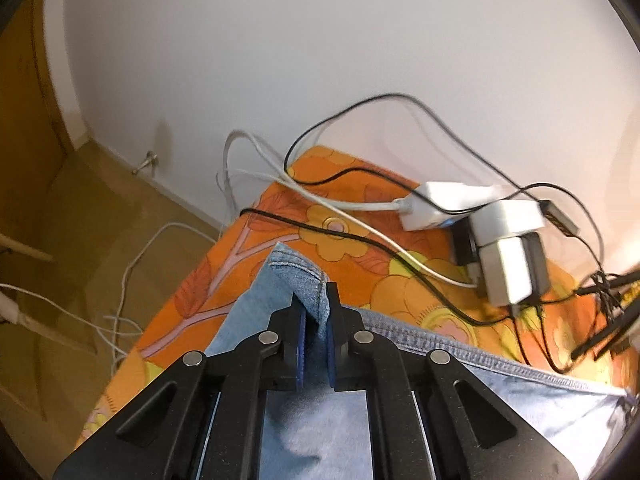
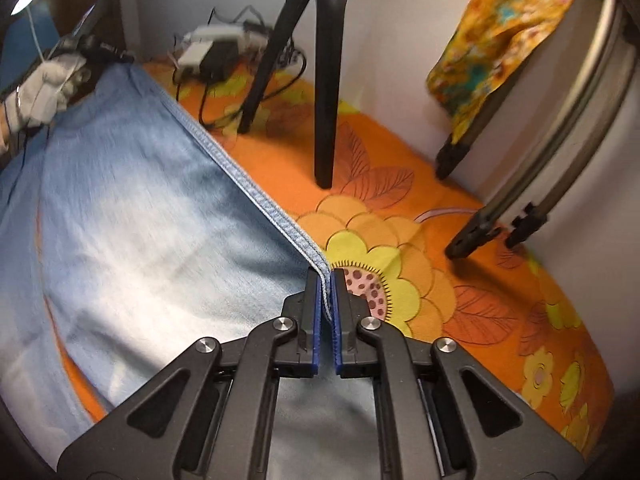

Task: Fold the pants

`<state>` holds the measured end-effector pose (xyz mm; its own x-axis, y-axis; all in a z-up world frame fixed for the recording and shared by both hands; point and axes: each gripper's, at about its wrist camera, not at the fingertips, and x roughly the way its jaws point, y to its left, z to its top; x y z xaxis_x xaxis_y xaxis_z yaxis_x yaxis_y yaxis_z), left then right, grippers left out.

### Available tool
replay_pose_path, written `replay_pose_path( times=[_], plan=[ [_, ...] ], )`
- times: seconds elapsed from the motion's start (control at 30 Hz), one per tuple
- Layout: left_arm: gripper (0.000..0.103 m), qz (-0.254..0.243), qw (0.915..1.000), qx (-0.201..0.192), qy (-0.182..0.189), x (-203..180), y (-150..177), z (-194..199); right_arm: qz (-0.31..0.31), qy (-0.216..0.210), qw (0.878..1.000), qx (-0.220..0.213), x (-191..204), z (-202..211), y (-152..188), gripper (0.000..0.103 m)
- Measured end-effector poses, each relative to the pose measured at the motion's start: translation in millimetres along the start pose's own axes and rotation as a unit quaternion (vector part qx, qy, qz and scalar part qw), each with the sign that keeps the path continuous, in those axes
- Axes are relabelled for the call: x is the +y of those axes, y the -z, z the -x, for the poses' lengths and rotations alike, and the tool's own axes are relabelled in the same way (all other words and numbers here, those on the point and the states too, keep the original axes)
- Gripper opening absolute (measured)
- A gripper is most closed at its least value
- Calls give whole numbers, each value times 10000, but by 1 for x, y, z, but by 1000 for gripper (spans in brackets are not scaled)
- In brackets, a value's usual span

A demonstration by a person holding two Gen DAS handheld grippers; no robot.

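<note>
Your left gripper [image 1: 316, 312] pinches one corner of the pants [image 2: 132, 208]; your right gripper [image 2: 327, 300] pinches their hem. The pants lie spread across the orange floral bench [image 2: 400, 184].

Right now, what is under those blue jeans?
An orange flowered cover lies under the jeans, showing along their edges. Whatever sits beneath the middle of the denim is covered and cannot be seen.

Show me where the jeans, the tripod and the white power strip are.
jeans [image 2: 132, 216]: right wrist view, on the flat light denim.
tripod [image 2: 326, 80]: right wrist view, on the middle black leg.
white power strip [image 1: 440, 204]: left wrist view, on its top face.
</note>
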<state>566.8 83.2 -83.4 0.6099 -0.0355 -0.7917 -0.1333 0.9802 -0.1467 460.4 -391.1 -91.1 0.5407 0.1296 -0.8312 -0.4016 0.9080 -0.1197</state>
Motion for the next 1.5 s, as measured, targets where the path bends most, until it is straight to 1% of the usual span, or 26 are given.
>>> replay_pose_path(
  times=[0.1, 0.23, 0.33, 0.37, 0.43, 0.47, 0.53, 0.67, 0.73, 0.8, 0.9, 0.93, 0.97, 1.03, 1.17, 1.37, 1.43, 1.47, 1.5],
  plan=[
    [6, 41, 9999, -93, 127, 7, 3, 20, 122, 140, 9998, -111, 8, 19, 1, 5],
    [6, 120, 9990, -304, 310, 24, 8, 62, 172, 195, 9991, -320, 21, 53, 4, 5],
    [6, 49, 9984, -447, 346, 32, 16, 92, 267, 206, 9981, -511, 38, 86, 4, 5],
    [6, 37, 9980, -504, 375, 37, 22, 108, 281, 193, 9976, -599, 47, 99, 4, 5],
    [6, 7, 9975, -561, 427, 46, 31, 128, 254, 135, 9968, -745, 60, 126, 10, 5],
    [6, -12, 9970, -618, 470, 51, 39, 144, 252, 100, 9965, -797, 69, 139, 15, 5],
    [6, -4, 9962, -689, 541, 62, 52, 164, 281, 28, 9959, -860, 85, 163, 29, 5],
    [6, 44, 9956, -684, 638, 84, 90, 201, 313, -126, 9957, -863, 121, 204, 62, 5],
    [6, 36, 9955, -700, 641, 92, 109, 213, 313, -188, 9957, -849, 141, 220, 80, 5],
    [6, 110, 9954, -668, 671, 105, 133, 221, 262, -337, 9958, -809, 156, 232, 96, 5],
    [6, 136, 9969, -448, 628, 121, 164, 223, 320, -464, 9964, -631, 180, 240, 122, 5],
    [6, 139, 9974, -347, 611, 125, 175, 222, 342, -511, 9966, -557, 186, 240, 128, 5],
    [6, 108, 9981, -163, 582, 129, 185, 220, 372, -546, 9967, -469, 195, 238, 138, 5],
    [6, 114, 9982, 15, 584, 135, 204, 218, 437, -584, 9968, -332, 209, 234, 151, 5],
    [6, 22, 9987, 58, 509, 142, 228, 224, 384, -740, 9965, -88, 227, 225, 174, 5],
    [6, -89, 9986, 193, 476, 157, 254, 230, 606, -826, 9938, 434, 249, 210, 197, 5],
    [6, -103, 9984, 244, 491, 160, 262, 230, 618, -951, 9917, 599, 251, 209, 195, 15],
    [6, -118, 9981, 305, 517, 161, 264, 229, 618, -1014, 9907, 667, 251, 209, 193, 17],
    [8, -140, 9980, 335, 513, 162, 268, 228, 626, -1057, 9900, 687, 250, 211, 190, 25]
  ],
)
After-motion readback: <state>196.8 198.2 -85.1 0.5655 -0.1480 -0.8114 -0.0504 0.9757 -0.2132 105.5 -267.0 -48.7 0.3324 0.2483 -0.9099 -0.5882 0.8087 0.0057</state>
